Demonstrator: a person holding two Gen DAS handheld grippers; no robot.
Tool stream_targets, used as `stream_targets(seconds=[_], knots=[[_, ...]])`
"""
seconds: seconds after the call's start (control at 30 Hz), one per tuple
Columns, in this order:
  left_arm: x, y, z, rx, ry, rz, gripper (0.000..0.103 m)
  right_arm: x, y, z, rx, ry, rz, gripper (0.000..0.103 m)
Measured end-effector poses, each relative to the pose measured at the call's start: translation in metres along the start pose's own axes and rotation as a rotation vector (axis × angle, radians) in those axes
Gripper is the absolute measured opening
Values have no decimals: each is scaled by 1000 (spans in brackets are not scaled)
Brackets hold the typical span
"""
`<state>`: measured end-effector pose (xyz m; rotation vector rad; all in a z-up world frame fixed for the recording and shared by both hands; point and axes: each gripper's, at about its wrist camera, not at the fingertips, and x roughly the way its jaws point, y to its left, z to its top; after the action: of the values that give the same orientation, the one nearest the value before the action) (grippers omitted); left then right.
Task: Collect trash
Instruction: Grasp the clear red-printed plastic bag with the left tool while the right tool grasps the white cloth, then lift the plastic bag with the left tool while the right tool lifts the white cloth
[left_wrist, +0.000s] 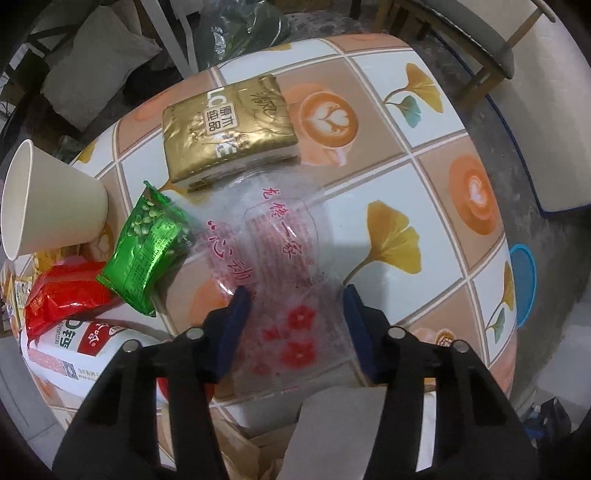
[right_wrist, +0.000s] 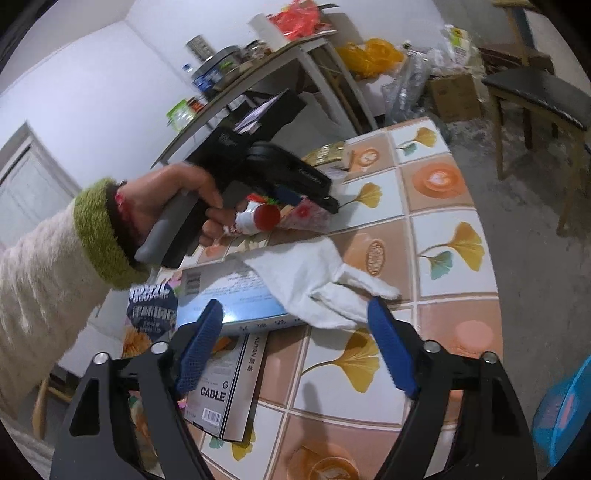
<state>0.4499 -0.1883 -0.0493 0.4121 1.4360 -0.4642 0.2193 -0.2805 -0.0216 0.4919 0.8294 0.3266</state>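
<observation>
On the tiled table, with its pattern of coffee cups and yellow leaves, the left gripper points straight down over a clear plastic wrapper printed with red characters and red flowers. Its two blue fingers stand on either side of the wrapper's near end, partly spread, with the film between them; whether the pads already press on the film cannot be told. Just past the wrapper lies a gold tissue pack, its near edge touching or overlapping the clear film. To the left, a green snack bag rests against the wrapper's edge, and beside it are a red bag and a white paper cup tipped on its side. From the right wrist view, the person's left hand in a cream sleeve with a green cuff grips the left gripper's handle, and the same flowered wrapper shows under its tip. The right gripper hangs above the near part of the table, its blue fingers spread wide with nothing between them. Below it lie a white cloth glove draped over a blue box, and a box marked CABLE.
</observation>
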Motion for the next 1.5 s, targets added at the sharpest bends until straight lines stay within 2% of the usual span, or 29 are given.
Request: stream_targets(seconds=[0.2, 0.23, 0.3, 0.4, 0.5, 0.57, 0.67, 0.83, 1.1, 1.2, 1.3, 1.33, 1.4, 1.43, 1.5], knots=[[-4, -11, -5, 18, -11, -9, 36, 16, 14, 0, -157, 60, -25, 57], [-5, -12, -6, 21, -12, -12, 32, 20, 15, -1, -187, 76, -43, 55], [-6, -10, -7, 26, -14, -20, 30, 26, 16, -4, -237, 104, -77, 52], [-8, -5, -9, 36, -20, -25, 27, 40, 17, -9, -299, 148, -151, 43], [-12, -1, -11, 39, -28, -33, 26, 51, 17, -12, -350, 162, -222, 30], [-18, 1, -13, 34, -41, -43, 25, 51, 17, -12, -351, 157, -240, 10], [-31, 2, -17, 28, -67, -67, 25, 43, 18, -10, -334, 128, -230, 5], [-52, 11, -22, 29, -109, -84, 25, 19, 33, -3, -331, 43, -194, 3], [-108, 15, -42, 21, -211, -106, 24, -19, 70, 25, -338, -92, -136, 2], [-124, 16, -48, 16, -237, -113, 24, -28, 82, 31, -352, -117, -123, 2], [-129, 13, -55, 15, -250, -114, 24, -27, 86, 28, -364, -89, -126, 5], [-131, 13, -58, 14, -252, -115, 24, -24, 87, 23, -380, -78, -156, 8], [-129, 12, -61, 12, -252, -116, 24, -12, 86, 14, -413, -24, -195, 25], [-129, 12, -64, 12, -251, -118, 24, -10, 85, 9, -425, -16, -217, 38], [-127, 10, -67, 14, -249, -122, 24, 2, 83, -4, -477, 18, -267, 42]])
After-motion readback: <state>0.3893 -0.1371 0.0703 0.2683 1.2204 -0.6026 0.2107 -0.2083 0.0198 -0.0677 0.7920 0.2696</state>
